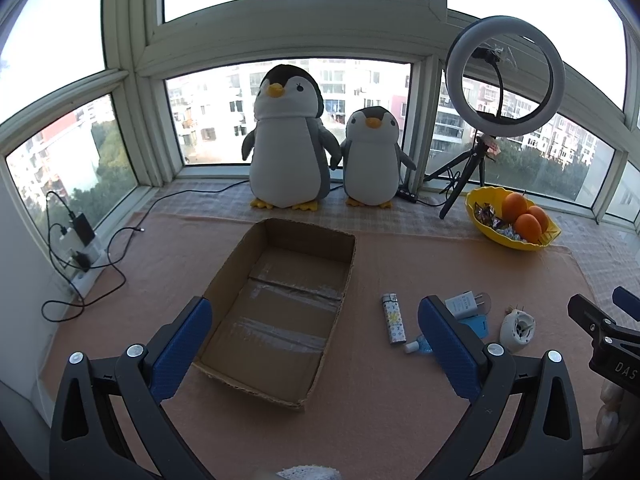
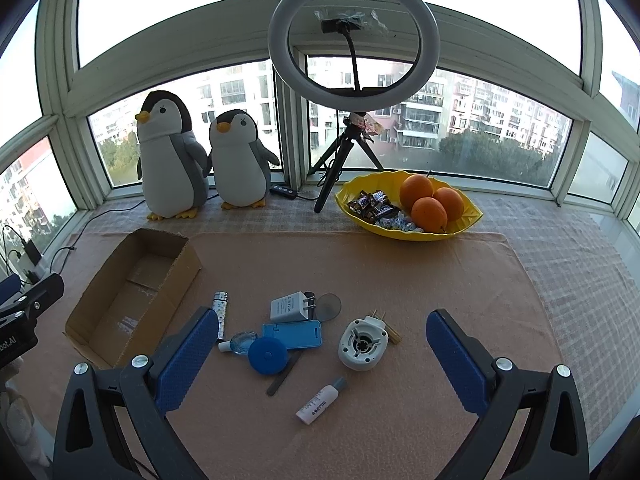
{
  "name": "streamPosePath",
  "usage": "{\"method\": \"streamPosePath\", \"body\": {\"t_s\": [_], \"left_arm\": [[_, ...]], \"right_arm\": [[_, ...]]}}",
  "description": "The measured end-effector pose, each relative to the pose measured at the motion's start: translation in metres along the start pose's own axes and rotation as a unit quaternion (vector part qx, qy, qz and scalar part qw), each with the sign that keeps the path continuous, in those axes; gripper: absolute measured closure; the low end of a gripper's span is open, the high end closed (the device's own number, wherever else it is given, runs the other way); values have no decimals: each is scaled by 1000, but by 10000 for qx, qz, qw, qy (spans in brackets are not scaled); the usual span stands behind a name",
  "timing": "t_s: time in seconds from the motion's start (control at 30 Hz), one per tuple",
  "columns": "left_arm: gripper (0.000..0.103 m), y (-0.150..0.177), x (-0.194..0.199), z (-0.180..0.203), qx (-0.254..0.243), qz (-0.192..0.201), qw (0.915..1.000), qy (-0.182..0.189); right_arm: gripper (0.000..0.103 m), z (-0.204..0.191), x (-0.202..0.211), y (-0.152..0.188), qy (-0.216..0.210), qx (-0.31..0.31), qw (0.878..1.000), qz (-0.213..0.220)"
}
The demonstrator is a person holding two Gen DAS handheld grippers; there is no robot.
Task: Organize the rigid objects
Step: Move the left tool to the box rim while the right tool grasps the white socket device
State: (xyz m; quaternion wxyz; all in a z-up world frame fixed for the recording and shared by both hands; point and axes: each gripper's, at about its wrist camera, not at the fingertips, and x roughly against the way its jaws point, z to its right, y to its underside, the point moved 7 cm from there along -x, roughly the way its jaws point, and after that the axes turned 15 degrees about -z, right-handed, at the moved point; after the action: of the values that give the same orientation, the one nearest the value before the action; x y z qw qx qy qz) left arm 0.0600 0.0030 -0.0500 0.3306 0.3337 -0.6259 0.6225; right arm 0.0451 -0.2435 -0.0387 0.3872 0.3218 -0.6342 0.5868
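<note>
Box (image 1: 280, 312) at centre of the left view, open-topped, bare inside, on the pink cloth (image 2: 360, 264). Clutter low centre in the right view: lighter (image 2: 221, 312), charger (image 2: 287, 309), blue case (image 2: 292, 334), round blue disc (image 2: 267, 357), white vented gadget (image 2: 363, 343), small tube (image 2: 320, 400). In the left view, charger and case partly hidden behind a blue finger. Left gripper (image 1: 316, 344): jaws wide apart, holding nothing. Right gripper (image 2: 324, 356): jaws wide apart, nothing gripped, above the clutter.
</note>
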Motion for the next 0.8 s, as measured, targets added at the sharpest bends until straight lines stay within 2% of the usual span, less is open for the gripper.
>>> {"method": "streamPosePath", "body": {"t_s": [0.33,0.6,0.8], "left_arm": [[0,-1,-14,-20,146,-113,9997,-186],[1,0,-34,-77,573,-285,9960,-620],[1,7,-60,-118,885,-609,9915,-740]], "right_arm": [[0,14,-10,-1,60,-100,9999,-121],[0,36,-18,2,123,-202,9996,-183],[0,53,-22,5,255,-214,9993,-170]]}}
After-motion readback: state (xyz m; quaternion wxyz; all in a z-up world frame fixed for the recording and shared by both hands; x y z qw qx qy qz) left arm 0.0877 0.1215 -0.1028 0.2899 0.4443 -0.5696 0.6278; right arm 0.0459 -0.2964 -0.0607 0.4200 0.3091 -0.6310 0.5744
